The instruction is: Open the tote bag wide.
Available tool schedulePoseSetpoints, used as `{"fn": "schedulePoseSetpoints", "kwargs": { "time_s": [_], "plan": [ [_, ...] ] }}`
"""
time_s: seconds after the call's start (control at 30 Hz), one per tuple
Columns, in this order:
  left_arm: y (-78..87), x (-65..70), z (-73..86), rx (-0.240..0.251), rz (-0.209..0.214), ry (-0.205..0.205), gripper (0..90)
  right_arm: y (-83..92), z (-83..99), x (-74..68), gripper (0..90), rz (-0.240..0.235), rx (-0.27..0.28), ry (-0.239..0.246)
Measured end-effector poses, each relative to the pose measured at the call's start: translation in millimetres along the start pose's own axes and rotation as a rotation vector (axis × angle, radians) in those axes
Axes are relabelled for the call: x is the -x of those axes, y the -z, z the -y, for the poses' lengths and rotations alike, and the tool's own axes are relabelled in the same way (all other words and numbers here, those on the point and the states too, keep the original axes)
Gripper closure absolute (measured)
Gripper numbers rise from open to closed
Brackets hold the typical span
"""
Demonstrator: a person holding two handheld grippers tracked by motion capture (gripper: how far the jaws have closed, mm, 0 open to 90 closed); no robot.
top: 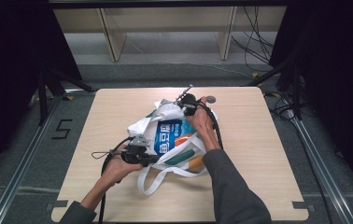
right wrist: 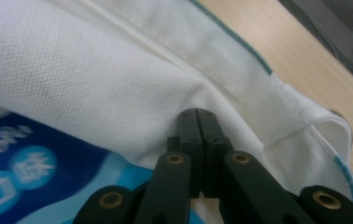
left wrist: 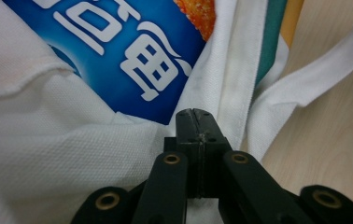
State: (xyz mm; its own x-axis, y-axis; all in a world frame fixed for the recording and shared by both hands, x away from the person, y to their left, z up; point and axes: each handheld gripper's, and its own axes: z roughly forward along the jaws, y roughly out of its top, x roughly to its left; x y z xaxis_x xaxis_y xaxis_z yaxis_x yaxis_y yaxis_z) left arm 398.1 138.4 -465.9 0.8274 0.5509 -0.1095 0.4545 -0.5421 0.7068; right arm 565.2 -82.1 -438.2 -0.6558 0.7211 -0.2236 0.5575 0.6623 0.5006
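Left tongs pressed together at the near-left edge of the white cloth bag. In the left gripper view the black jaws meet tip to tip against the bag's hem; cannot tell whether any cloth is caught between them. Right tongs also pressed together, at the far edge of the bag; in the right gripper view the jaws sit closed right against a white fold of cloth, and a pinch cannot be told there either.

Bag lies crumpled near the middle of the desk, mouth gaping between the two tongs. Blue packet with white lettering inside the bag, an orange patch at one corner. Green and orange pieces show just beside the packet at the bag's near-right side. White strap loops off the bag onto the desk toward the person. Left hand holds its gripper low at the near left; right hand reaches over the bag from the right, dark sleeve behind it.
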Motion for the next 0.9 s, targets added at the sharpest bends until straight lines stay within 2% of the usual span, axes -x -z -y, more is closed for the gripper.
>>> {"fn": "schedulePoseSetpoints", "kwargs": {
  "time_s": [0.03, 0.07, 0.13, 0.17, 0.2, 0.23, 0.27, 0.3, 0.33, 0.4, 0.43, 0.47, 0.5, 0.53, 0.57, 0.6, 0.63, 0.67, 0.7, 0.73, 0.77, 0.8, 0.87, 0.9],
  "plan": [
    [0.0, 0.3, -0.4, 0.01, 0.001, 0.01, 89.5, -5.3, 2.5, 2.1, 90.0, -0.003, -0.03, 0.0],
    [1.4, -1.7, -1.2, 0.003, -0.007, -0.006, 89.5, -8.8, 5.5, 4.6, 90.0, -0.023, -0.055, -0.016],
    [2.4, -2.8, -2.0, 0.009, 0.004, 0.005, 89.4, -2.6, 7.5, 11.5, 90.0, -0.059, -0.03, -0.038],
    [2.4, -2.8, -2.0, 0.009, 0.004, 0.005, 89.1, -2.6, 7.5, 11.5, 90.0, -0.059, -0.03, -0.038],
    [5.7, -4.5, -5.8, 0.033, 0.004, 0.027, 88.1, 10.5, 8.9, 15.4, 90.0, -0.089, 0.025, -0.051],
    [8.5, -6.9, -9.6, 0.045, -0.004, 0.024, 86.7, 19.6, 10.9, 18.7, 90.0, -0.111, 0.075, -0.062],
    [8.5, -6.9, -9.6, 0.045, -0.004, 0.024, 85.8, 19.6, 10.9, 18.7, 90.0, -0.111, 0.075, -0.062],
    [12.6, -8.4, -15.2, 0.075, -0.016, 0.033, 85.8, 28.8, 13.3, 21.3, 90.0, -0.125, 0.119, -0.077],
    [18.7, -11.4, -24.5, 0.103, -0.028, 0.033, 85.7, 49.2, 24.2, 22.7, 90.0, -0.172, 0.181, -0.072],
    [23.9, -16.6, -37.7, 0.135, -0.04, 0.022, 85.4, 59.5, 36.4, 19.3, 89.9, -0.193, 0.215, -0.04],
    [23.7, -19.1, -44.8, 0.143, -0.052, 0.03, 85.6, 66.2, 43.3, 16.3, 90.0, -0.217, 0.191, -0.012],
    [22.9, -20.7, -51.1, 0.136, -0.062, 0.068, 85.4, 69.6, 50.9, 10.0, 90.0, -0.239, 0.182, -0.012],
    [21.9, -26.4, -57.8, 0.11, -0.083, 0.06, 85.5, 73.7, 58.3, 5.2, 90.0, -0.248, 0.16, 0.015],
    [21.9, -26.4, -57.8, 0.11, -0.083, 0.06, 85.6, 76.0, 66.1, 0.5, 90.0, -0.257, 0.155, 0.052],
    [14.1, -40.6, -69.9, 0.105, -0.104, 0.045, 85.7, 78.6, 74.1, -3.6, 90.0, -0.249, 0.153, 0.079],
    [11.1, -47.1, -74.1, 0.08, -0.12, 0.044, 85.8, 83.1, 82.1, -6.4, 90.0, -0.252, 0.172, 0.08],
    [11.1, -47.1, -74.1, 0.08, -0.12, 0.044, 86.0, 83.1, 82.1, -6.4, 90.0, -0.252, 0.172, 0.08],
    [6.0, -55.5, -76.8, 0.061, -0.135, 0.059, 86.0, 88.5, 89.6, -7.7, 90.0, -0.25, 0.177, 0.077],
    [-1.6, -66.1, -76.3, 0.026, -0.153, 0.09, 86.4, 99.2, 105.9, -5.4, 90.0, -0.275, 0.172, 0.093],
    [-1.6, -66.1, -76.3, 0.026, -0.153, 0.09, 87.0, 99.2, 105.9, -5.4, 90.0, -0.275, 0.172, 0.093],
    [-6.7, -72.8, -72.6, 0.004, -0.166, 0.11, 87.0, 100.5, 112.2, -7.6, 90.0, -0.277, 0.161, 0.074],
    [-9.8, -77.3, -68.1, -0.016, -0.18, 0.113, 88.1, 101.5, 122.3, -8.5, 90.0, -0.277, 0.13, 0.095],
    [-10.6, -85.6, -57.3, -0.041, -0.185, 0.14, 89.1, 98.4, 141.8, -13.7, 90.0, -0.302, 0.11, 0.108],
    [-9.2, -91.8, -51.1, -0.045, -0.195, 0.15, 89.3, 94.7, 148.4, -17.0, 90.0, -0.304, 0.123, 0.09]
  ]
}}
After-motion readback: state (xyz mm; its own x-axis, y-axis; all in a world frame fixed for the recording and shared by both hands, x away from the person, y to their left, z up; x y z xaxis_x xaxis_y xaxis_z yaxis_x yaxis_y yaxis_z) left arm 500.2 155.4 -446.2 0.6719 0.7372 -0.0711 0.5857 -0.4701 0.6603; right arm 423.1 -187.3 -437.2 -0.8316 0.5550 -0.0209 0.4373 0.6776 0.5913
